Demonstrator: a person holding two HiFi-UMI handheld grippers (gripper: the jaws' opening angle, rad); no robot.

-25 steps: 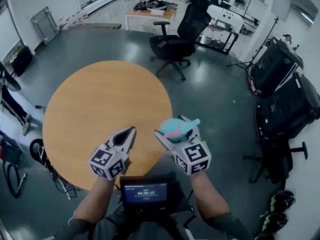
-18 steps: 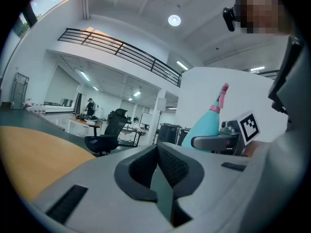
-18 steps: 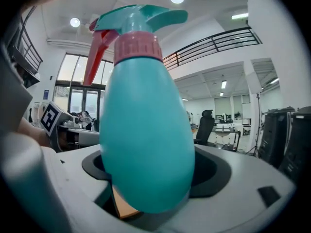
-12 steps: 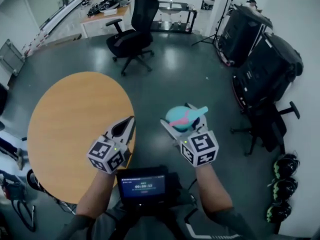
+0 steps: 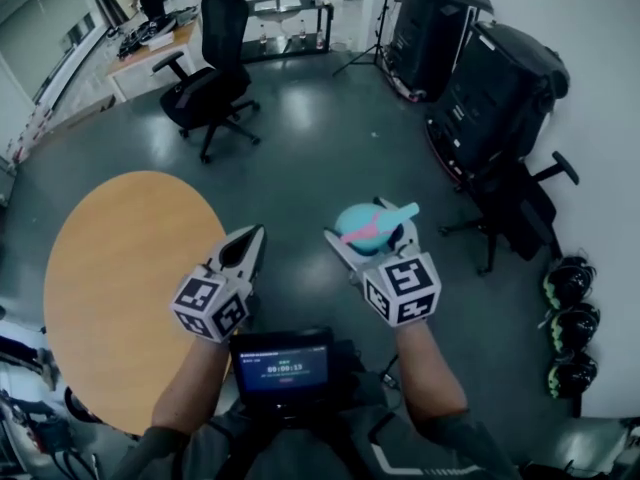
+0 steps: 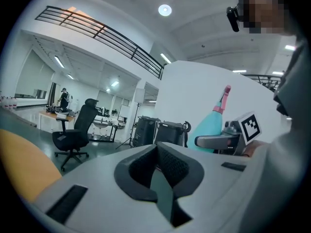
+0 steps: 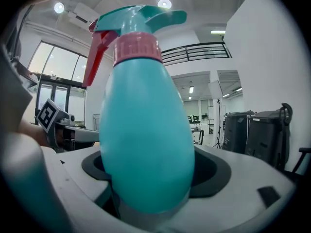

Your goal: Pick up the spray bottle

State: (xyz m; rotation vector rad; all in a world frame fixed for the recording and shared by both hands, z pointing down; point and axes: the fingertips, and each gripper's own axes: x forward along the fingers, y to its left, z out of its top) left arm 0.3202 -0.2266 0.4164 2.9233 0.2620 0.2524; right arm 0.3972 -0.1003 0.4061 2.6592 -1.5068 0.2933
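A teal spray bottle (image 5: 358, 226) with a pink collar and red trigger is held upright in the air, clear of the table. My right gripper (image 5: 365, 238) is shut on its body, and in the right gripper view the spray bottle (image 7: 146, 130) fills the middle between the jaws. My left gripper (image 5: 245, 246) is shut with nothing in it, level with the right one and to its left. In the left gripper view my left gripper (image 6: 163, 171) shows closed jaws, and the spray bottle (image 6: 214, 127) stands at the right.
A round wooden table (image 5: 110, 278) lies at the lower left. A black office chair (image 5: 215, 78) stands on the grey floor ahead, and black cases (image 5: 480, 78) and another chair (image 5: 525, 208) line the right wall. Helmets (image 5: 570, 318) lie at the right edge.
The view has swung right: the table has slid to the left and out from under the grippers. Both grippers now hang over the floor, the right still shut on the bottle.
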